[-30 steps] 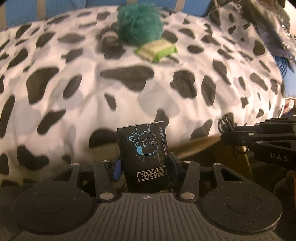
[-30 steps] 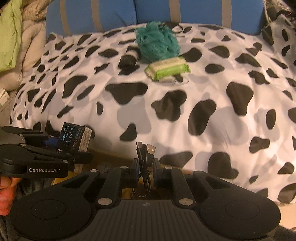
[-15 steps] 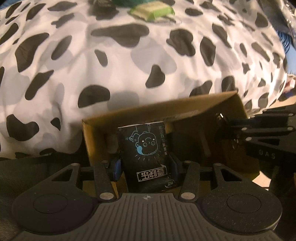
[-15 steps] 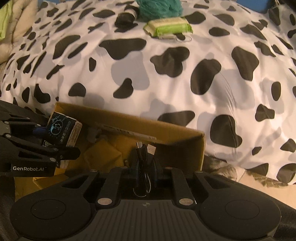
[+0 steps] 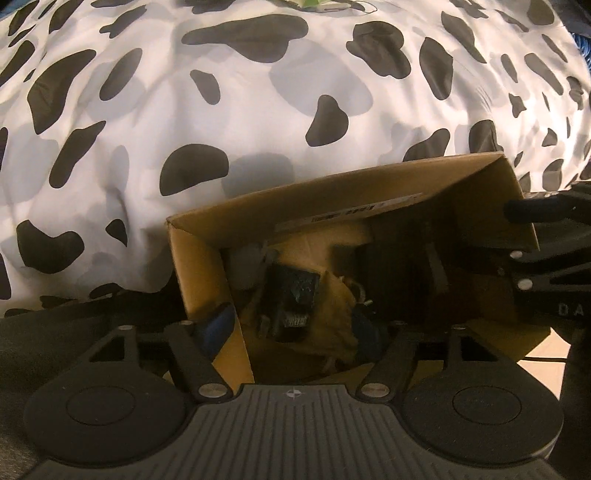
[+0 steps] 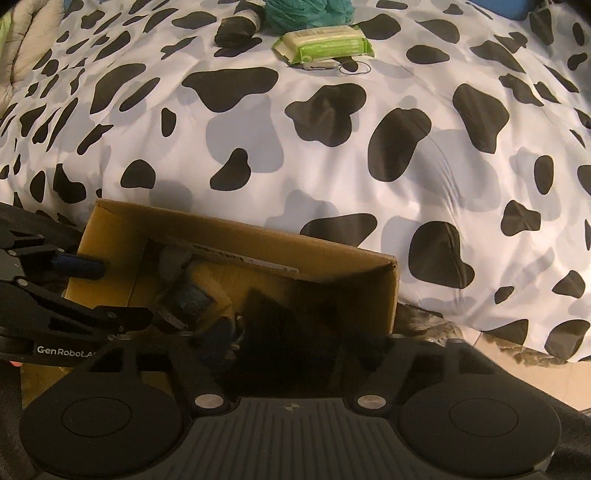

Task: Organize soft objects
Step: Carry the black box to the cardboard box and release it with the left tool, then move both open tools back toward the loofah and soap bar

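An open cardboard box (image 5: 373, 184) stands against the edge of the cow-print bed. The black tissue pack (image 5: 291, 295) lies inside it on yellow padding, also in the right wrist view (image 6: 190, 295). My left gripper (image 5: 291, 328) is open and empty above the box, seen from the side in the right wrist view (image 6: 92, 291). My right gripper (image 6: 291, 332) is open above the box's dark right half; the black cable it held is not clearly visible. A teal bath pouf (image 6: 306, 11), a green wipes pack (image 6: 325, 44) and a dark rolled sock (image 6: 236, 29) lie far back on the bed.
The cow-print duvet (image 6: 332, 147) fills the area behind the box. A small white item with a thin loop (image 6: 332, 66) lies beside the wipes. Pale floor (image 6: 517, 369) shows at the lower right. My right gripper's body (image 5: 546, 258) reaches over the box's right wall.
Both grippers have opened above the box. The black tissue pack dropped from my left gripper into the box, and the cable has left my right gripper's fingers.
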Available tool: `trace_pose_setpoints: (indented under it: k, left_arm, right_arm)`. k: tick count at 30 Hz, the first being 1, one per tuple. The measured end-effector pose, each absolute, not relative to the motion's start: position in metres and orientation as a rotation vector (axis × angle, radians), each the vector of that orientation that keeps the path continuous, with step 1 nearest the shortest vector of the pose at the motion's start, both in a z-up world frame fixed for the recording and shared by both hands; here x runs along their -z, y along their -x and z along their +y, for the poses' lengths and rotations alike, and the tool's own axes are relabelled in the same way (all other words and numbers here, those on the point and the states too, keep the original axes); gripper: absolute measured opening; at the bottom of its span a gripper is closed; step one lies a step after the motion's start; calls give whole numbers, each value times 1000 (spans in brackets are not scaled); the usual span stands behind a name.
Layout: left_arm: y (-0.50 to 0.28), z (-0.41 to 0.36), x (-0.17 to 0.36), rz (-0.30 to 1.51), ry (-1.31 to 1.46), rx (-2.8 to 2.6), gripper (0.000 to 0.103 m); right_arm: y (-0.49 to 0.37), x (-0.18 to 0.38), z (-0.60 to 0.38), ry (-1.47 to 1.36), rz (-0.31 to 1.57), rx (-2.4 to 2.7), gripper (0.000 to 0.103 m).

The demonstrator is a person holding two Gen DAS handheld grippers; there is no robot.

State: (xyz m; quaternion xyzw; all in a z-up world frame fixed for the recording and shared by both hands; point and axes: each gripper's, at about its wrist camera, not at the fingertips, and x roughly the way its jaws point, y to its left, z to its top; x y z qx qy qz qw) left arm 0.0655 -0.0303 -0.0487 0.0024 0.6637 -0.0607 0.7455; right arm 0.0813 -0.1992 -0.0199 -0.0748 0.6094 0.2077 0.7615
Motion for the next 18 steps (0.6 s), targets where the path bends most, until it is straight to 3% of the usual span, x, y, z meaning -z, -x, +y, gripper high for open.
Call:
trace_pose_setpoints:
  k: [1, 4, 18]
  left_arm:
    - [-65, -30, 49, 1452, -2, 131, 74]
    - [-66, -29, 50, 1449, 2, 123, 79]
    - [-67, -27, 48, 1444, 20, 115, 79]
  right_arm:
    - [-82, 20, -199, 165, 1323, -448, 87]
    - [-82, 19, -199, 165, 1317, -450, 93]
    - [-82, 17, -197, 172, 1298, -451, 100]
